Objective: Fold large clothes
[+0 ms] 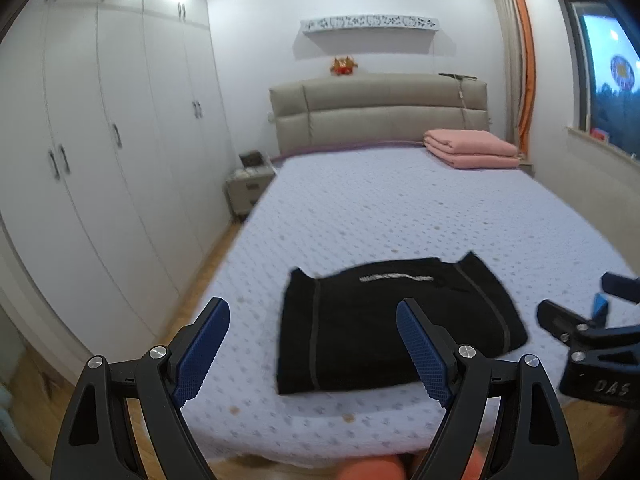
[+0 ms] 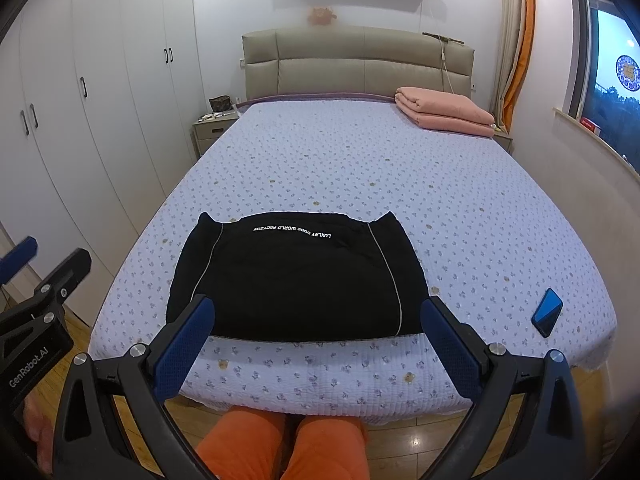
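A black garment [image 2: 296, 280] with white lettering and thin pale stripes lies folded into a flat rectangle near the foot of the bed [image 2: 400, 184]. It also shows in the left wrist view [image 1: 384, 328]. My left gripper [image 1: 314, 348] is open and empty, held above the bed's near edge, left of the garment's middle. My right gripper [image 2: 318, 344] is open and empty, just short of the garment's near edge. The left gripper also shows at the right wrist view's left edge [image 2: 36, 300], and the right one at the left wrist view's right edge [image 1: 592, 332].
A folded pink blanket [image 2: 444, 114] lies at the bed's far right. A dark blue phone [image 2: 547, 312] lies near the bed's right front corner. White wardrobes [image 2: 80, 100] line the left wall, with a nightstand [image 2: 214, 128] by the headboard. My orange-clad legs [image 2: 280, 444] stand at the bed's foot.
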A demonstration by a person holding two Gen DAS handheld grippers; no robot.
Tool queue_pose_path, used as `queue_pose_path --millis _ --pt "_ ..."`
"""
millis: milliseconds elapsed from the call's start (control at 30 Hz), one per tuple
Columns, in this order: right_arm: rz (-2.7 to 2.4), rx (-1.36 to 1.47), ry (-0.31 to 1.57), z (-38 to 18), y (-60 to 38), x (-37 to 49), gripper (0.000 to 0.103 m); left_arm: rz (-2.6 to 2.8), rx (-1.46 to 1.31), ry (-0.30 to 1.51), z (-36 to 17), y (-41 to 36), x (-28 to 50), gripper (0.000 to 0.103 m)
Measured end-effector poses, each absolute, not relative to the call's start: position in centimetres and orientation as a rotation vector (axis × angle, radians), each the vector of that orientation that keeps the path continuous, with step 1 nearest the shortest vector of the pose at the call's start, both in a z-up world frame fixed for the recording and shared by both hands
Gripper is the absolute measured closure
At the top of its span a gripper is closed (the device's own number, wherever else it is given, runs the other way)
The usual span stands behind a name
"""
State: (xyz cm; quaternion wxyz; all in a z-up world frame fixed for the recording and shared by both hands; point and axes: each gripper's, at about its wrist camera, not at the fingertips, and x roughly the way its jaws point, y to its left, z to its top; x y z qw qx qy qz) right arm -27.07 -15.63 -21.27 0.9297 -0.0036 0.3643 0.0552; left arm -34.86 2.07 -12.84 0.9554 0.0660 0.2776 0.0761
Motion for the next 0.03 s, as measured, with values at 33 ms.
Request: queue_pose_path --millis 33 --pt "0.112 -0.008 0.746 -21.31 -15.69 -27.02 0.0 0.152 0.131 0.562 -12.83 2.09 -34.87 0.016"
